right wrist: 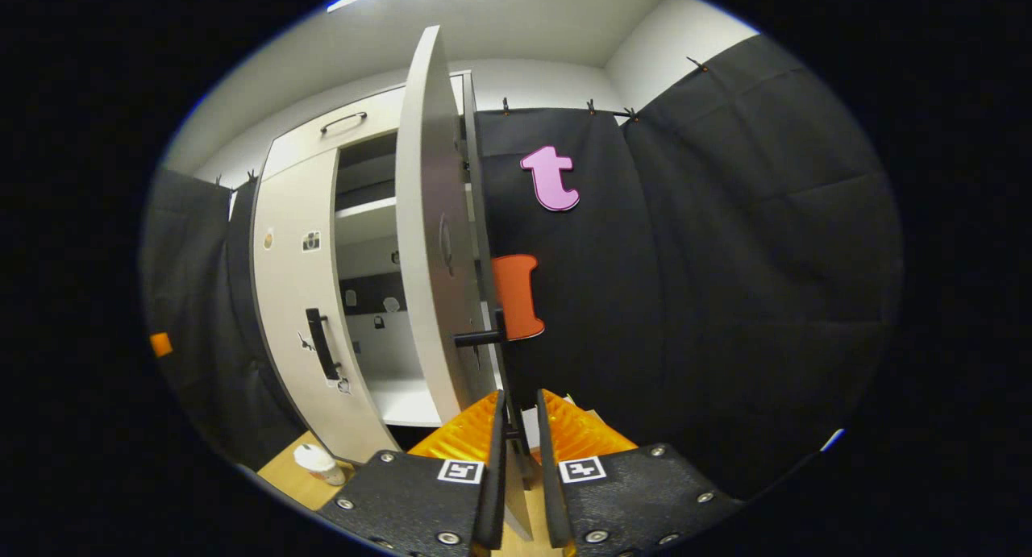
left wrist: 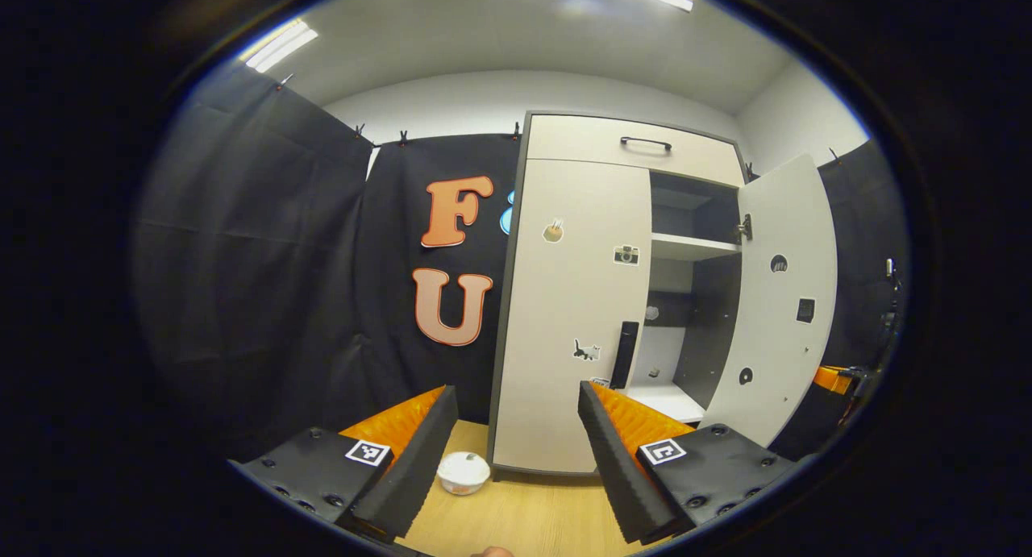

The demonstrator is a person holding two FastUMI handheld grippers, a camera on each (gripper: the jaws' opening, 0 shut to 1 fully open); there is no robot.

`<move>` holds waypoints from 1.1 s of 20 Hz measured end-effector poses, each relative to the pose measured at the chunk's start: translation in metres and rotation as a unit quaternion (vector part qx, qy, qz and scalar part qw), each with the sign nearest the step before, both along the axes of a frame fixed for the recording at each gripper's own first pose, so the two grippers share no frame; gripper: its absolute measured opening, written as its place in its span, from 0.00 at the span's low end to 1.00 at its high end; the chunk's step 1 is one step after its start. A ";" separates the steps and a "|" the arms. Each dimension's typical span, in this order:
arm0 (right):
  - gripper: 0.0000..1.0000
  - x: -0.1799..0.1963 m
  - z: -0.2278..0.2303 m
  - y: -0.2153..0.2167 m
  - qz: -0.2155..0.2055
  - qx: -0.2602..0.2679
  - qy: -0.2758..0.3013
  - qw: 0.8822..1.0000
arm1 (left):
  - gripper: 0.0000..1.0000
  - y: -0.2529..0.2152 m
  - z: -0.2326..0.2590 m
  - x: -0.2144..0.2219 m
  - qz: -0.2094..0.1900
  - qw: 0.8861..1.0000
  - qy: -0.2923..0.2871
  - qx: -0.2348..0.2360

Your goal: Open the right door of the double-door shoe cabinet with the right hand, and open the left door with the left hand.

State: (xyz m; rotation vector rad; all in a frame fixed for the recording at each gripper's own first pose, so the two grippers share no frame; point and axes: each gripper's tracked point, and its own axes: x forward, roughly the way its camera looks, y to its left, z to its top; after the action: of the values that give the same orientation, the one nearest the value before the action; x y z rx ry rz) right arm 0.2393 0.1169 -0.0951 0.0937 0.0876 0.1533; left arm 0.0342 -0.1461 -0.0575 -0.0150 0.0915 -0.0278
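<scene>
The right tool (right wrist: pixel 520 428) is gripping the open right door's (right wrist: pixel 427 243) handle (right wrist: pixel 509 416) while the left tool (left wrist: pixel 516 428) (fingers spread wide) is facing the closed left door (left wrist: pixel 572 315).

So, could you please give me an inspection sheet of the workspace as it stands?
Surface: wooden floor, bare near the cabinet.
Job's things: right door swung open, shelves showing; left door closed, its handle untouched.
Clutter: white container on the floor by the cabinet's corner.
Grippers: left gripper jaws wide apart, short of the left door; right gripper jaws appear clamped on the right door handle.
Cables: nothing seen.
Surroundings: black cloth wall, ceiling lights.
</scene>
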 end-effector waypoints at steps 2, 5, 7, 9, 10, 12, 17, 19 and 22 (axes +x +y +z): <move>0.38 -0.004 0.004 -0.014 -0.010 -0.011 -0.005 1.000 | 0.97 -0.021 -0.007 0.017 -0.011 1.000 0.002 -0.002; 0.87 -0.001 0.006 -0.026 -0.023 -0.024 -0.018 0.999 | 0.97 -0.051 -0.017 0.044 -0.028 1.000 0.006 -0.004; 0.93 -0.001 0.005 -0.036 -0.036 -0.033 -0.019 0.999 | 0.96 -0.069 -0.026 0.063 -0.038 0.999 0.011 -0.009; 0.93 -0.002 0.004 -0.041 -0.042 -0.033 -0.016 0.998 | 0.96 -0.088 -0.031 0.081 -0.049 0.999 0.008 -0.006; 0.93 -0.003 0.003 -0.042 -0.043 -0.030 -0.013 0.999 | 0.97 -0.098 -0.034 0.091 -0.057 0.998 0.006 -0.001; 0.93 -0.003 0.001 -0.045 -0.044 -0.034 -0.012 0.998 | 0.97 -0.117 -0.045 0.108 -0.075 0.997 0.009 0.004; 0.93 -0.001 -0.004 -0.061 -0.060 -0.051 -0.009 0.997 | 0.95 -0.145 -0.061 0.147 -0.089 0.996 0.006 0.025; 0.93 -0.001 -0.005 -0.064 -0.064 -0.048 -0.005 0.997 | 0.97 -0.151 -0.070 0.162 -0.086 0.996 0.013 0.030; 0.93 0.001 -0.007 -0.070 -0.073 -0.050 -0.004 0.996 | 0.96 -0.157 -0.081 0.188 -0.084 0.996 0.019 0.032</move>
State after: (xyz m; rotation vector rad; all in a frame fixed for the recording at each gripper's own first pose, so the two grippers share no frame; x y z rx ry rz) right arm 0.2406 0.0467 -0.1018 -0.0011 0.0803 0.0031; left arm 0.2220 -0.3033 -0.1386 0.0559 0.1320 -0.1930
